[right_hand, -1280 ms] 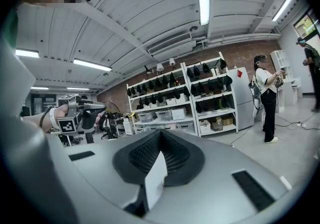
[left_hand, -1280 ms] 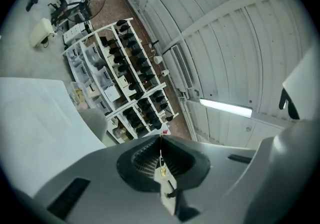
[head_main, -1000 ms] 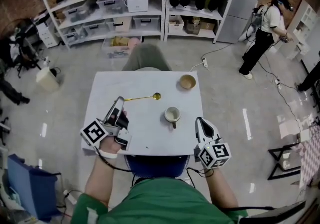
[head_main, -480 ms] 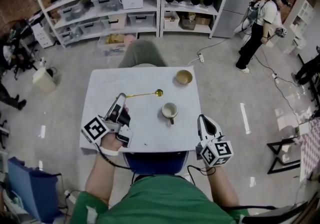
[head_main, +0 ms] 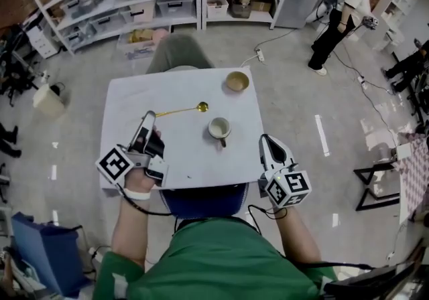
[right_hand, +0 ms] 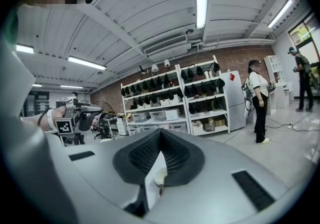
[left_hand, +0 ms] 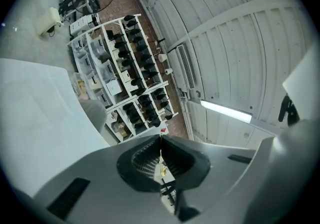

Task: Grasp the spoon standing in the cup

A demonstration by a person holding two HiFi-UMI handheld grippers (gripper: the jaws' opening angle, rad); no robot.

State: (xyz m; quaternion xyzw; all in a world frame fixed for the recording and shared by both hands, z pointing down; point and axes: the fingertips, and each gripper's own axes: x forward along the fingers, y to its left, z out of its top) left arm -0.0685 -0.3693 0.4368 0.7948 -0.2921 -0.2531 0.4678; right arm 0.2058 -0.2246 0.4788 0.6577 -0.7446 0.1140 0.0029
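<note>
Only your view is shifting; the spoon is staying level beside the cup, already out of it, your left gripper clamping its handle, so the grasp looks done; your right gripper is idling closed, empty.

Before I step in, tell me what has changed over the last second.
Nothing moved on the table; only the head view shifted. The left gripper stays shut on the gold spoon by its handle, bowl end pointing toward the white cup. The right gripper stays shut and empty at the table's right edge. The tan bowl is unmoved.
</note>
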